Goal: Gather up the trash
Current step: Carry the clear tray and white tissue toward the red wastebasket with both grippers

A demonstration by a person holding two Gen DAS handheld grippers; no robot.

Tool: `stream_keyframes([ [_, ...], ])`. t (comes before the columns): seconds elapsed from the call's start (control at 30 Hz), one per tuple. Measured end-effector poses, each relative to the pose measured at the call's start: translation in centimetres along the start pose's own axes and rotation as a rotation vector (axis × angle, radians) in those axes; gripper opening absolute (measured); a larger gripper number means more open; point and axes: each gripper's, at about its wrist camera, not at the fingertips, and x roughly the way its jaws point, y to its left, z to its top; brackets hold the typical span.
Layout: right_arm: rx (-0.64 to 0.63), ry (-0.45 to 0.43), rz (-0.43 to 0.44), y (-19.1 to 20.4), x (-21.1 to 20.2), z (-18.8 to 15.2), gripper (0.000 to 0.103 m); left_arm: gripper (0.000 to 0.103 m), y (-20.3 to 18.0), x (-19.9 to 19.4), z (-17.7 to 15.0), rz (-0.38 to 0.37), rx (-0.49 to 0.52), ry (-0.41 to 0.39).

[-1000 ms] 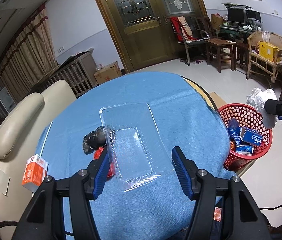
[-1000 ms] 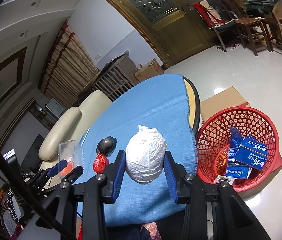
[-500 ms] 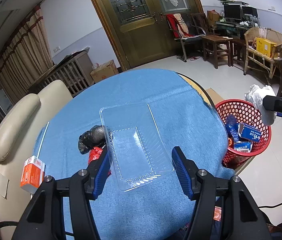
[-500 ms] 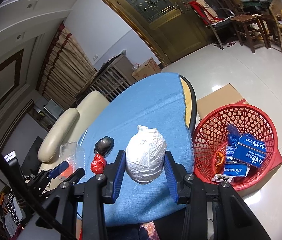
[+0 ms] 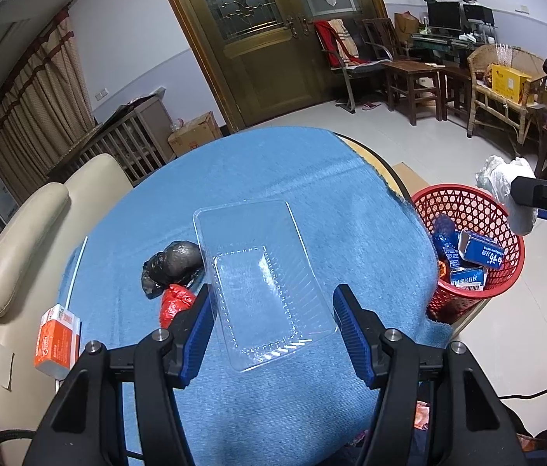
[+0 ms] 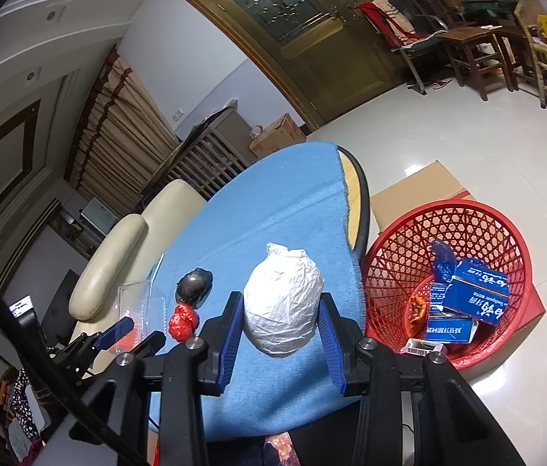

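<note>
A clear plastic tray (image 5: 258,256) sits between the blue pads of my left gripper (image 5: 273,310), which is shut on its sides just above the blue tablecloth (image 5: 273,171). In the right wrist view the same tray (image 6: 139,299) stands tilted in that gripper. My right gripper (image 6: 281,318) is shut on a crumpled white bag (image 6: 283,303) near the table's right edge. A red mesh basket (image 6: 467,217) on the floor to the right holds blue cartons and wrappers. A black wad (image 5: 174,262) and a red wad (image 5: 174,303) lie on the cloth left of the tray.
An orange box (image 5: 56,343) and a thin white straw (image 5: 77,268) lie at the table's left edge. A cream sofa (image 5: 28,225) flanks the left side. Flat cardboard (image 6: 421,182) lies under the basket. Chairs and wooden tables stand at the far right.
</note>
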Motion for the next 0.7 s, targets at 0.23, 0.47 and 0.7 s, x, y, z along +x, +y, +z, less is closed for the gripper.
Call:
stream_keyframes([
  [0.23, 0.025, -0.006, -0.013, -1.3, -0.1, 0.3, 0.041, 0.063, -0.9, 0.5, 0.0, -0.007, 0.022, 0.010],
  [0.47, 0.058, -0.015, -0.054, -3.5, -0.1, 0.5, 0.041, 0.063, -2.7, 2.0, 0.4, -0.050, 0.056, 0.038],
  [0.7, 0.121, -0.036, -0.137, -7.3, -0.3, 0.7, 0.041, 0.063, -5.8, 4.4, 1.6, -0.195, 0.096, 0.087],
])
